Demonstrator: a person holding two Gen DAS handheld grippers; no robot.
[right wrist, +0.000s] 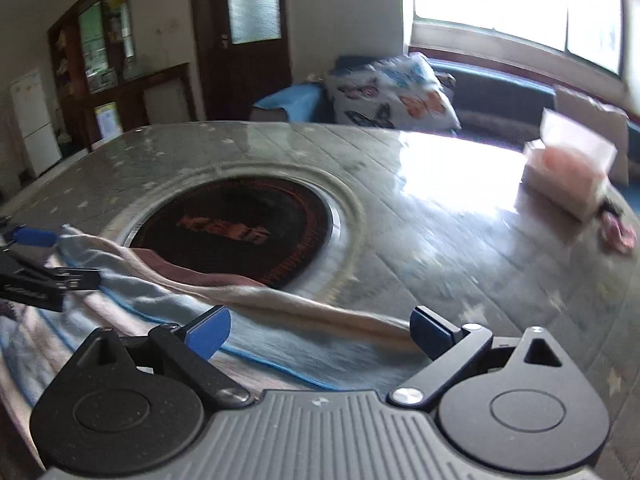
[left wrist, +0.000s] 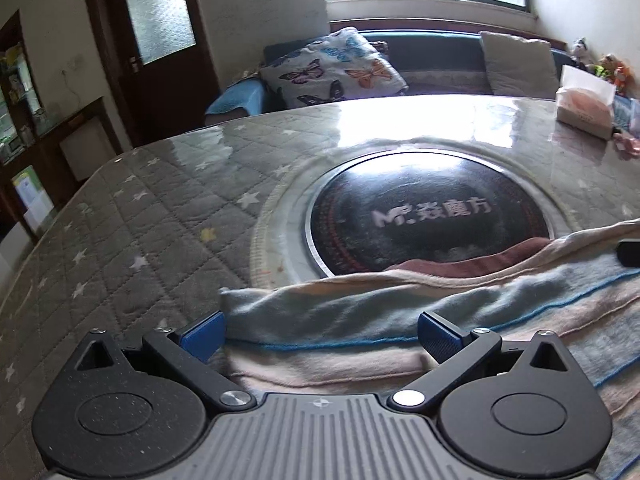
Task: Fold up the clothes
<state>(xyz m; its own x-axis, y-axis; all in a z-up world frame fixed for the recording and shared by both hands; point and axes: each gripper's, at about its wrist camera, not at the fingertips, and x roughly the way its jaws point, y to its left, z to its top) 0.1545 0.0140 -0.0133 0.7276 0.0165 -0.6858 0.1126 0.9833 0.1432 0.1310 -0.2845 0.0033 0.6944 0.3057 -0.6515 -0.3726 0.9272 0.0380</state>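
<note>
A: Cloth (left wrist: 400,320) is lying on the near side of the table (left wrist: 160,200), pale blue and pink stripes, thin blue lines. Its far edge is draping over the rim of the dark round hob (left wrist: 432,216) set in the table's middle.

B: Handling?

A: Looking soft and limp, knit or fleecy, light. It's rumpling along the far edge, so I'm guessing it will sag and bunch once lifted, not hold a line. The table top is looking glossy, so the cloth is probably going to slide easily when dragged.

B: Where to grab?

A: Judging by the layout, at the far edge or its corners. The left corner is sitting just ahead of the left gripper (left wrist: 320,336); the edge's right end is tapering off just beside the right gripper (right wrist: 320,332). Pinching a single layer there is looking best. A thick grab mid-cloth is likely going to drag a bunch along.

B: Tongs?

A: Both are standing wide, blue pads apart, nothing between them. The left one is hovering over the cloth's left end. The right one is over the right end, and its view is blurring.

B: Anything nearby?

A: Tissue box (left wrist: 586,108) at the far right of the table, well apart from the cloth. Butterfly pillow (left wrist: 336,68) on the sofa behind. Left gripper is also showing at the right view's left edge.
</note>
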